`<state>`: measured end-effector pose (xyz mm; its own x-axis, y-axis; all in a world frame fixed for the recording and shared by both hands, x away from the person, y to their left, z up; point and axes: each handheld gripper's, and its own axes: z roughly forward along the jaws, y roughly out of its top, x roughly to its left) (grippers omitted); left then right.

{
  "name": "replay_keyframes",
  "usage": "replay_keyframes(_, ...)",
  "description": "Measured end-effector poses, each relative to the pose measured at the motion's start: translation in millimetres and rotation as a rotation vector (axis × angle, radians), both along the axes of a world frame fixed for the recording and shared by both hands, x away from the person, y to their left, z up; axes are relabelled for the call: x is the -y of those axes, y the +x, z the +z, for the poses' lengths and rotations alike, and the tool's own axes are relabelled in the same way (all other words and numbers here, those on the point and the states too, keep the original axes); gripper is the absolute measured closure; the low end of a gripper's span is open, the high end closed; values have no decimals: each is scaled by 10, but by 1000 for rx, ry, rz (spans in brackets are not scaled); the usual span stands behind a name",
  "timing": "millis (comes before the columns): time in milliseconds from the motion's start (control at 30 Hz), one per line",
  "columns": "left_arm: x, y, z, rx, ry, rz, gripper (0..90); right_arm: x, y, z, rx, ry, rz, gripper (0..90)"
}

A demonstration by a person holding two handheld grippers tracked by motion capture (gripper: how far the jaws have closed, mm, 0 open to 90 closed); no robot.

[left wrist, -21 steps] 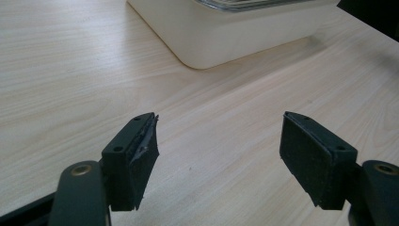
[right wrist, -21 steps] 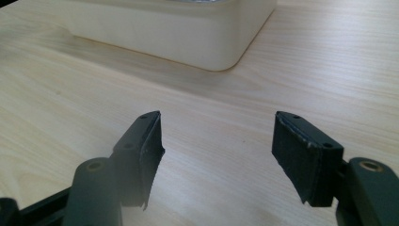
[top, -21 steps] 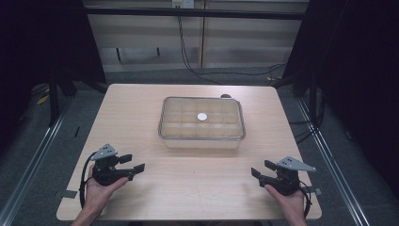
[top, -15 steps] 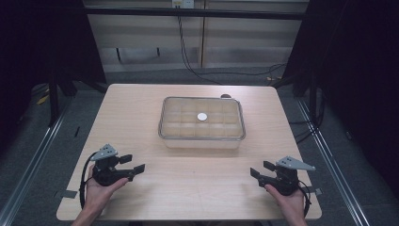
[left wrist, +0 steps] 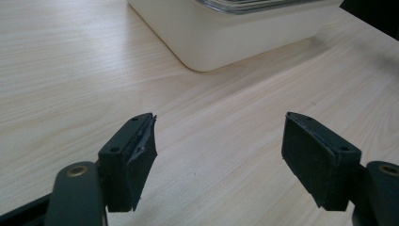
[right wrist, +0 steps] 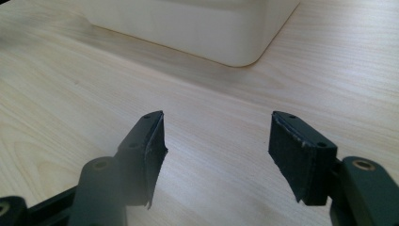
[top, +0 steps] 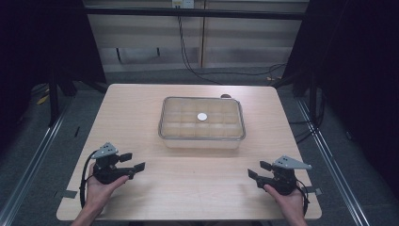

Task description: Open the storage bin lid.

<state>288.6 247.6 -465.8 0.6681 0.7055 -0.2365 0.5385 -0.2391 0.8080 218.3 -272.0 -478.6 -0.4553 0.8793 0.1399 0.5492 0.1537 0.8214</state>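
Observation:
A clear-lidded compartment box (top: 202,123) with a cream base sits in the middle of the wooden table; a small white round thing (top: 202,117) lies on its lid. My left gripper (top: 132,162) rests low at the table's front left, held in a hand, jaws open and empty. My right gripper (top: 259,170) rests at the front right, also open with nothing between its jaws. In the left gripper view, the box corner (left wrist: 221,37) stands beyond my left gripper (left wrist: 219,150). In the right gripper view, the box corner (right wrist: 226,33) lies ahead of my right gripper (right wrist: 216,150).
The table (top: 141,108) has bare wood between the box and both grippers. Dark metal frame rails (top: 28,169) run along the left and right of the table. Cables (top: 188,61) trail on the floor behind it.

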Motion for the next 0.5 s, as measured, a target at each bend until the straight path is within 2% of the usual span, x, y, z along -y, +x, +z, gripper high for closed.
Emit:
replay_keyframes(67, 3, -13, 10, 8, 0, -15, 257, -18, 12, 23, -12, -26, -3, 367)
replay_keyframes(100, 10, -16, 13, 12, -5, -20, 256, -25, 22, 35, -35, -72, -27, 366)
replay_keyframes(133, 13, -18, 16, 14, -5, -25, 254, -21, 34, 44, -61, -76, -44, 353)
replay_keyframes(200, 32, -21, 19, 23, 1, -18, 256, 12, 48, 52, -85, -33, -36, 359)
replay_keyframes(300, 43, -1, 11, 16, 3, -26, 257, 36, 45, 78, -79, -19, -18, 373)
replay_keyframes(333, 50, 16, -6, 4, 2, -19, 257, 58, 58, 122, -82, 15, 4, 376)
replay_keyframes(367, 47, 24, -8, 2, 1, -22, 257, 57, 63, 141, -75, 16, 14, 378)
replay_keyframes(467, 52, 29, 4, -12, -28, -27, 286, 33, 95, 214, -59, 23, 27, 380)
replay_keyframes(500, 59, 29, 20, -20, -42, -34, 313, 24, 105, 234, -49, 31, 53, 383)
